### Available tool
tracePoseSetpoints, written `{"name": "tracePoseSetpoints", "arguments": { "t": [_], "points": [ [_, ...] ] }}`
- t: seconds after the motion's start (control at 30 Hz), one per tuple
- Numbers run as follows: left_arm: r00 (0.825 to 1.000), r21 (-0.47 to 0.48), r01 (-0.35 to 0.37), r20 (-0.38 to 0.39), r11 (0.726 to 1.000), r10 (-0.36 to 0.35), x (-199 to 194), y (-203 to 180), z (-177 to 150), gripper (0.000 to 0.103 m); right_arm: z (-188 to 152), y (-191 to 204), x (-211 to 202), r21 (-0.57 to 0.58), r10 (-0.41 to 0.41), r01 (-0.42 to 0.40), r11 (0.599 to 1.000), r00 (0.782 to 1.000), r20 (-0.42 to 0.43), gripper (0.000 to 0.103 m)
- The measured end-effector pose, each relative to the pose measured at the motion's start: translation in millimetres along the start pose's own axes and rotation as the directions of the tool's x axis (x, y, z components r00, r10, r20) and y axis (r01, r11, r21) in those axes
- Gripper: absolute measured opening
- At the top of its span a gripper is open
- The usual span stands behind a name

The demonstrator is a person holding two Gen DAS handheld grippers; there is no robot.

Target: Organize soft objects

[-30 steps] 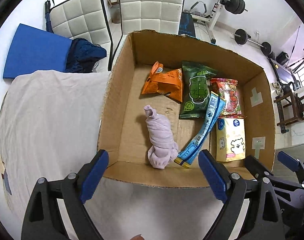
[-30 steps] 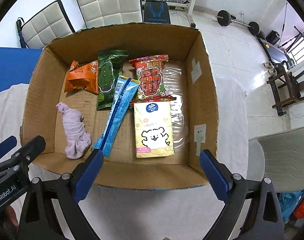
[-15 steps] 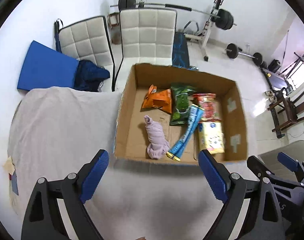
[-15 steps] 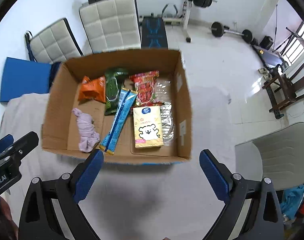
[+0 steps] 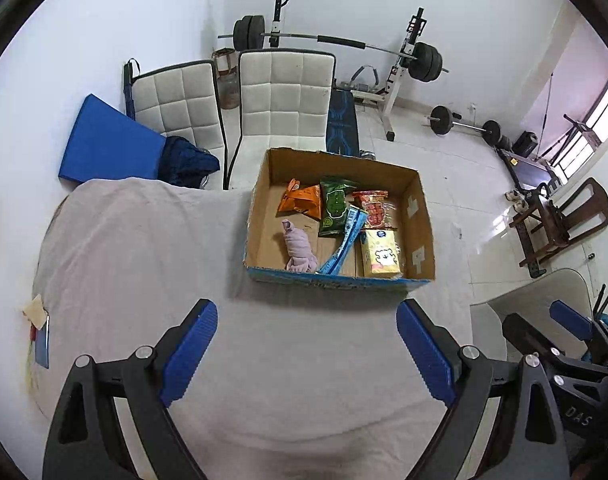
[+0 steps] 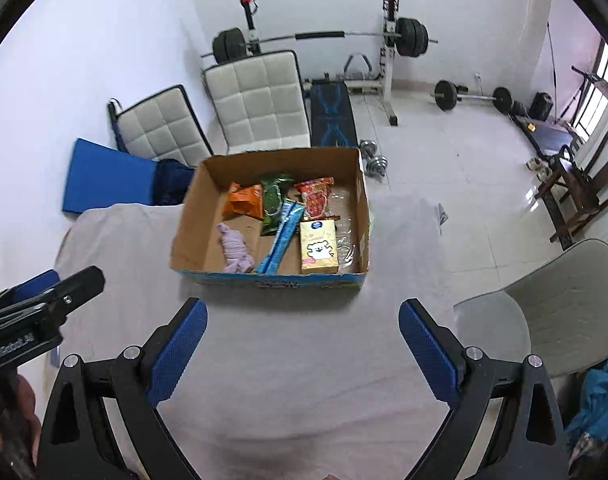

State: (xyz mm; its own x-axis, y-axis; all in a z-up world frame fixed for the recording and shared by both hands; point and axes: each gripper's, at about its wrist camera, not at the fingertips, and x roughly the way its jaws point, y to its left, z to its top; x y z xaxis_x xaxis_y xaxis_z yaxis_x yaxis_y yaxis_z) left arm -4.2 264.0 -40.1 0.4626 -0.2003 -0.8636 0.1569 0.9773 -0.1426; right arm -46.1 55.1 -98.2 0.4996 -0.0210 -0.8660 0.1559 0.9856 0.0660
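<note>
A cardboard box [image 5: 263,200] [image 6: 191,208] stands on the cloth-covered table. In it lie a rolled lilac cloth [image 5: 297,246] [image 6: 235,250], an orange snack bag [image 5: 301,200] [image 6: 245,200], a green bag [image 5: 334,206] [image 6: 273,202], a red bag [image 5: 376,208] [image 6: 316,198], a long blue packet [image 5: 344,240] [image 6: 281,240] and a yellow tissue pack [image 5: 382,256] [image 6: 318,250]. My left gripper [image 5: 306,350] and my right gripper [image 6: 301,346] are both open and empty, held high above the table, well short of the box.
The grey tablecloth [image 5: 143,260] [image 6: 263,360] covers the table. Two white padded chairs [image 5: 283,100] [image 6: 259,100], a blue mat [image 5: 103,144], a weight bench with barbell [image 5: 344,44] and a grey chair [image 6: 564,304] stand around it.
Both grippers have pulled back and up from the box, which now looks much smaller and farther. Both stayed open. The items in the box have not moved.
</note>
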Motion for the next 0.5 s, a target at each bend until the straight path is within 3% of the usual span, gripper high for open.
{"name": "tracePoseSetpoints", "arguments": {
  "t": [0.3, 0.5],
  "points": [
    [1.000, 0.039, 0.016, 0.023, 0.999, -0.017, -45.6, -10.4, -21.6, 0.092, -27.7, 11.5, -68.5, -0.045, 0.021, -0.020, 0.999, 1.000, 0.023, 0.098],
    [0.998, 0.041, 0.020, 0.064, 0.999, -0.022, -63.8, -14.1, -28.2, 0.092, -36.6, 13.2, -90.8, -0.051, 0.005, -0.003, 0.999, 0.999, 0.035, 0.098]
  ]
}}
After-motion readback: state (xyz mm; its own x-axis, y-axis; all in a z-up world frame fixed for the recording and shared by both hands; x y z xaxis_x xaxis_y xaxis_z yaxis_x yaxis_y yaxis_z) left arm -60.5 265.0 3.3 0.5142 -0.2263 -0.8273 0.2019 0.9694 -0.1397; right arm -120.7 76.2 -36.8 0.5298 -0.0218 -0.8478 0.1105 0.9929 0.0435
